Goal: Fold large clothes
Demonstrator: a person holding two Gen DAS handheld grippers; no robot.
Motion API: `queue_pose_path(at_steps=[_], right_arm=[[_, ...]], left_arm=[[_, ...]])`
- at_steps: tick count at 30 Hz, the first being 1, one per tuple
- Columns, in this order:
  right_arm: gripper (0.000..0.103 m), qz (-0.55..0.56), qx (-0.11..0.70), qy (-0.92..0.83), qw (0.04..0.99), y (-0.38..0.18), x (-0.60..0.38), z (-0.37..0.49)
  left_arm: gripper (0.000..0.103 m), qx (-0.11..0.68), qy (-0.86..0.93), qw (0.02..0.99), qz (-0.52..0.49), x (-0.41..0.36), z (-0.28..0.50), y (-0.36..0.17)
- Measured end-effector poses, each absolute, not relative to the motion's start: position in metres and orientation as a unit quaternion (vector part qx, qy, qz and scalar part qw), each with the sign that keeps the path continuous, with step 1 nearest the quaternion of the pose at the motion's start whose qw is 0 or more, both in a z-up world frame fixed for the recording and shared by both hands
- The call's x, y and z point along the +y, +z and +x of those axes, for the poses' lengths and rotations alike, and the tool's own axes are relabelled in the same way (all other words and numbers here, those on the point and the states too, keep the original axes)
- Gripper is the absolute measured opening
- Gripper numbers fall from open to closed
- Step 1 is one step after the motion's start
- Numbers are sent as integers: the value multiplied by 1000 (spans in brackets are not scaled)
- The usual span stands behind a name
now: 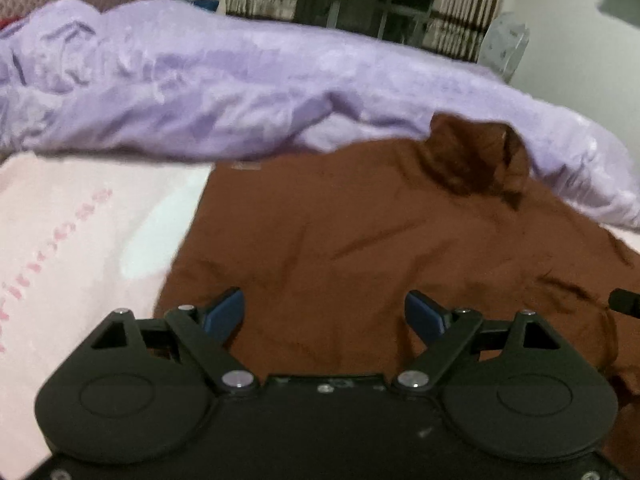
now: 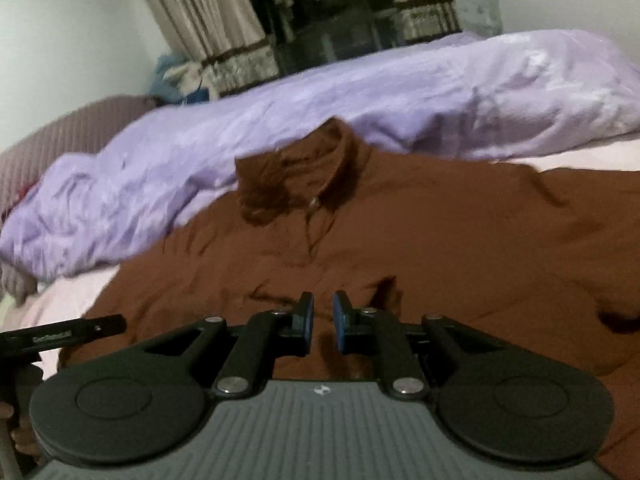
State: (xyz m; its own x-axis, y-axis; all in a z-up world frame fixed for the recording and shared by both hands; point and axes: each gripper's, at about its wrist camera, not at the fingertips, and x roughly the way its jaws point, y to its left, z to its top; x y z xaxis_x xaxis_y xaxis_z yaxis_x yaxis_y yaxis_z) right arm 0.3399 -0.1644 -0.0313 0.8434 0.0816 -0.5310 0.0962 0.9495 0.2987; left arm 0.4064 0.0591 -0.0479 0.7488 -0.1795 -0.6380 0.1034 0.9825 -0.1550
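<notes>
- On a bed, a large brown shirt (image 2: pixel 400 240) lies spread mostly flat over a pale pink sheet (image 1: pixel 80 240), collar (image 2: pixel 320 160) at the far end.
- Just beyond the collar, a rumpled lilac duvet (image 1: pixel 200 92) runs across the bed; curtains (image 2: pixel 208 24) hang well behind it.
- The left gripper (image 1: pixel 324 314) hovers over the shirt's near-left part, close to its edge by the sheet, jaws wide apart with nothing between them.
- The right gripper (image 2: pixel 322 326) hangs over the shirt's near middle, jaws nearly together with a narrow gap; no cloth shows between the pads.
- Both views are blurred, so contact with the fabric cannot be told.
- The step looks like an early one: the shirt is laid out, with no fold visible.
- The next move likely calls for pinching one side edge, at hem and shoulder, and carrying it toward the shirt's middle.
</notes>
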Motion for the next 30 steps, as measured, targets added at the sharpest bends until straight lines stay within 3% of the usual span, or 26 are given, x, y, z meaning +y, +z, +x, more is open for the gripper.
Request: queue_pose_path(at_steps=[8, 11, 13, 15, 22, 30], right_arm=[[14, 211, 319, 6, 924, -65, -180, 347], [25, 254, 309, 36, 916, -49, -204, 330], [46, 274, 279, 33, 920, -34, -236, 301], [51, 270, 258, -3, 928, -22, -267, 271], [55, 295, 210, -214, 907, -6, -416, 165], [57, 465, 167, -293, 819, -64, -544, 109]], left_arm=[[94, 348, -86, 933, -34, 53, 412, -61], [94, 347, -85, 933, -43, 54, 408, -52], [94, 345, -87, 933, -53, 57, 403, -46], [96, 344, -83, 934, -56, 60, 397, -41], [97, 341, -78, 936, -36, 62, 382, -38], [99, 345, -63, 936, -34, 58, 381, -46]])
